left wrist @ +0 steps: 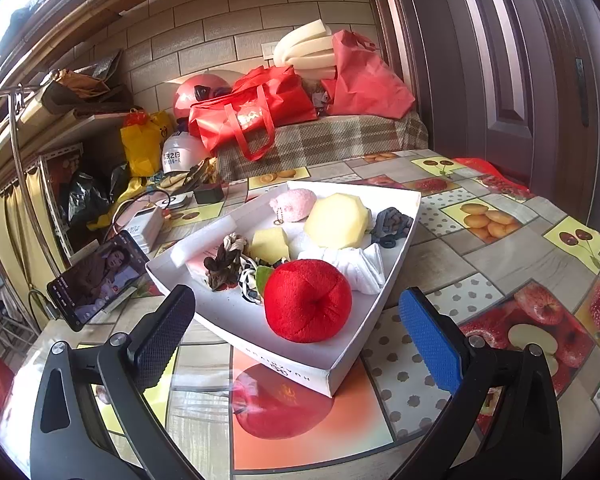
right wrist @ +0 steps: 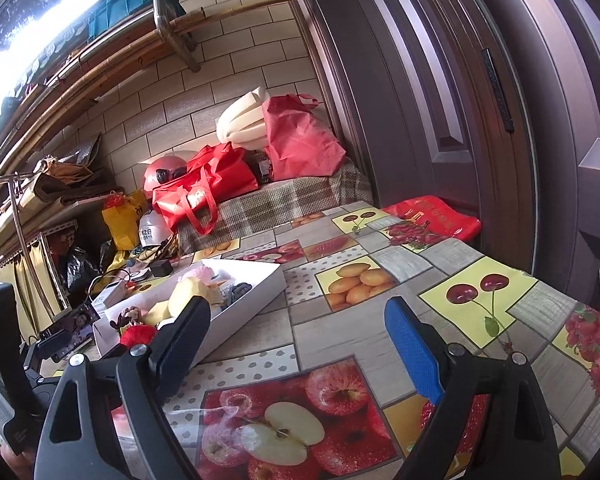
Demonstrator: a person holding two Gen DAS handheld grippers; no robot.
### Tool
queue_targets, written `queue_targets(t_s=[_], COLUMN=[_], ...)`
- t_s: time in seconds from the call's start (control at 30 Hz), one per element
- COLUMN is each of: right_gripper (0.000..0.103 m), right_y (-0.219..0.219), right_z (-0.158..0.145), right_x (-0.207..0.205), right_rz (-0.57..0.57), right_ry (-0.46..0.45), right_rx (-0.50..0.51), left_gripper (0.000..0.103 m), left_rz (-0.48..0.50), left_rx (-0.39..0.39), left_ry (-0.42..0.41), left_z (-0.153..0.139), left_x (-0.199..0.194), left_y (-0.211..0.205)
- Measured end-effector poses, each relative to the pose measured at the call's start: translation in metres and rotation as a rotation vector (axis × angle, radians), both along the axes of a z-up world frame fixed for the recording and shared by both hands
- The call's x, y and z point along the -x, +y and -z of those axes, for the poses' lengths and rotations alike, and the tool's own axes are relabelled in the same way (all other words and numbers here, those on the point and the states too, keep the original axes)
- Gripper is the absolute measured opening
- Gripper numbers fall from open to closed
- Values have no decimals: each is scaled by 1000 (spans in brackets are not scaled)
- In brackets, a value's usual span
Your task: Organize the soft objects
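A white box tray (left wrist: 374, 316) on the table holds soft objects: a red plush apple (left wrist: 307, 301), a yellow octagonal sponge (left wrist: 337, 221), a small yellow sponge (left wrist: 270, 243), a pink fluffy ball (left wrist: 294, 204), a white cloth (left wrist: 358, 264), a grey scrunchie (left wrist: 392, 222) and dark hair ties (left wrist: 224, 264). My left gripper (left wrist: 296, 324) is open and empty, just in front of the apple at the tray's near corner. My right gripper (right wrist: 296, 340) is open and empty above the bare tablecloth, to the right of the tray (right wrist: 244, 300).
A phone (left wrist: 96, 278) on a stand plays video left of the tray. A white charger box (left wrist: 144, 226) and cables lie behind it. Red bags (left wrist: 252, 110), helmets and foam sit on a plaid bench behind the table. A dark door (right wrist: 500, 120) stands on the right.
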State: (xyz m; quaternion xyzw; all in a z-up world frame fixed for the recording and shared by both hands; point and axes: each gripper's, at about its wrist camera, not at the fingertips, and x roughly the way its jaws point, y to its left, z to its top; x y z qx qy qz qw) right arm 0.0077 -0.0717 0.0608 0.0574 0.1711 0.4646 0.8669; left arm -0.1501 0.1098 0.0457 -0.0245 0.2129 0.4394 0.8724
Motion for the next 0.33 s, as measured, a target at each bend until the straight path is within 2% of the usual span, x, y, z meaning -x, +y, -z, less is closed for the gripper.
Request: queue_targets(t_s=[0.33], right_gripper=[89], right_y=[0], right_z=[0], right_x=[0], right_rz=[1], right_ry=[-2], right_rx=[1], left_gripper=[103], left_rz=[11], left_rx=[31], left_ry=[-9], left_z=[2], left_x=[3], left_y=[3])
